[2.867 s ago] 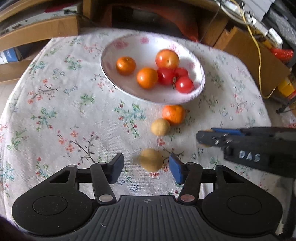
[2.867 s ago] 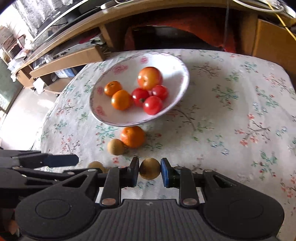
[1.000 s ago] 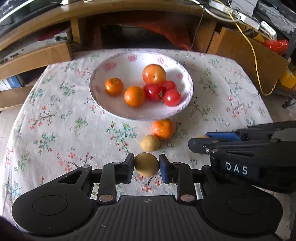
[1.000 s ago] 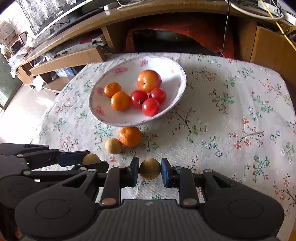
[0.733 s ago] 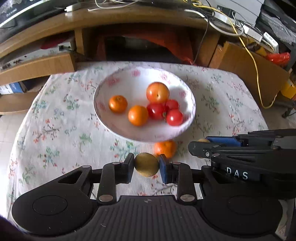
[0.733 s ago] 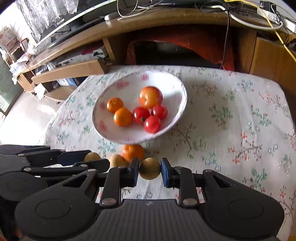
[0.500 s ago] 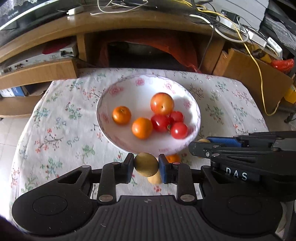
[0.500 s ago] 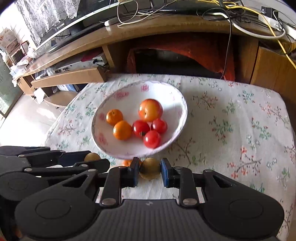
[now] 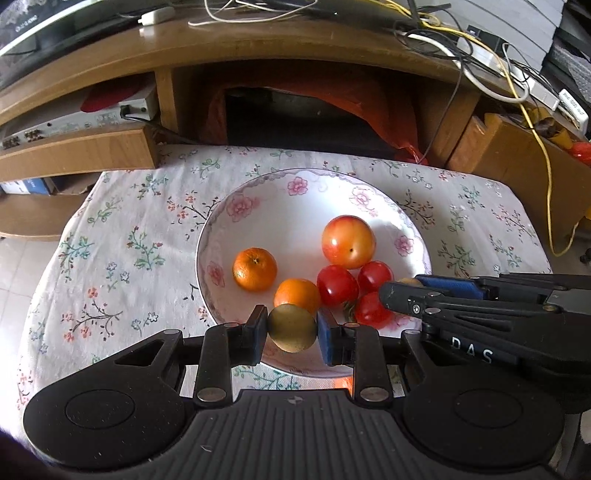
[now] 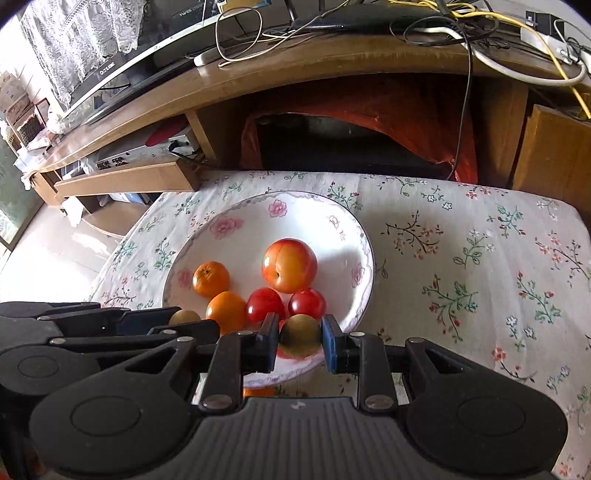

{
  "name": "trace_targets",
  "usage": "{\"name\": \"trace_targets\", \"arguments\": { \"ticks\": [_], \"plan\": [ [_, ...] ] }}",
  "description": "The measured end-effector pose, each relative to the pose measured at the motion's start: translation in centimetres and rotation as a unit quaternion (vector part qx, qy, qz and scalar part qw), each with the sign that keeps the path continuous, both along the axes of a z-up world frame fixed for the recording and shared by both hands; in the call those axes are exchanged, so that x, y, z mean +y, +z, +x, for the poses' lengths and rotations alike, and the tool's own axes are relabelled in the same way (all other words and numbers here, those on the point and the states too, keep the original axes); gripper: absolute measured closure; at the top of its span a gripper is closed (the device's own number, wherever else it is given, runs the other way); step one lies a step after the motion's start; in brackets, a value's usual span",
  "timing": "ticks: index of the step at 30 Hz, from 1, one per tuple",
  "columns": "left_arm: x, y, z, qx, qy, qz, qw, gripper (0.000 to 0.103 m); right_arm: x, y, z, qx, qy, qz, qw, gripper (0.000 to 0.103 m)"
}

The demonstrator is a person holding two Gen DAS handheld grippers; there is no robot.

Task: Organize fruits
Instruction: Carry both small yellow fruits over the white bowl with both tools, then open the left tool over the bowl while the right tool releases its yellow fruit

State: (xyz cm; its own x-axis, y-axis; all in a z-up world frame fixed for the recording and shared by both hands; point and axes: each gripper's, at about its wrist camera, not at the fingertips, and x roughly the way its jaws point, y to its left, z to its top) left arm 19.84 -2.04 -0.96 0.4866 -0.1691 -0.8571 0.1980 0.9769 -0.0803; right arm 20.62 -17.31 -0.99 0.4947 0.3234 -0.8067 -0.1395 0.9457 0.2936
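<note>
White flowered bowl (image 9: 236, 206) on the table holds six fruits: a large red-yellow round fruit (image 9: 348, 241), two oranges (image 9: 254, 268) (image 9: 296, 293), and three red tomatoes (image 9: 337, 285) clustered touching one another. One dull yellow-brown round fruit (image 9: 291, 327) is held above the bowl's near rim in the left tool (image 9: 291, 328). A second, similar fruit (image 10: 300, 335) is held likewise in the right tool (image 10: 300, 338). An orange fruit (image 10: 258, 391) shows partly below the bowl's near edge.

Low table under a white floral tablecloth (image 10: 461, 236), pale tiled floor (image 10: 48, 243) to the left. Behind it a wooden TV stand (image 9: 258, 48) — tangled cables (image 10: 480, 33) on top, set-top box (image 9: 74, 118) on a shelf, orange cloth (image 10: 406, 122) over the centre bay. Daylight from the left — lace curtain (image 10: 81, 37) top left.
</note>
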Motion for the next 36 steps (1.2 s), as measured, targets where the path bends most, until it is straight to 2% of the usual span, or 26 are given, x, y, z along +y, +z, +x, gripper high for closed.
{"name": "trace_targets", "arguments": {
  "ticks": [8,18,28,36],
  "plan": [
    [0.0,-0.4,0.8,-0.001,0.004,0.007,1.0,0.068,0.5,-0.5,0.9,-0.017,0.001,-0.017,1.0,0.077],
    [-0.2,-0.3,0.8,-0.009,0.003,0.016,0.9998,0.064,0.3,-0.5,0.9,-0.019,-0.006,-0.015,1.0,0.076],
    [0.0,0.2,0.7,-0.023,0.006,0.023,0.9994,0.049,-0.2,-0.1,0.9,-0.025,-0.017,-0.012,0.999,0.076],
    [0.4,0.8,0.5,-0.03,0.01,0.018,0.9993,0.044,-0.4,0.3,0.7,-0.032,-0.024,-0.009,0.999,0.074]
  ]
}}
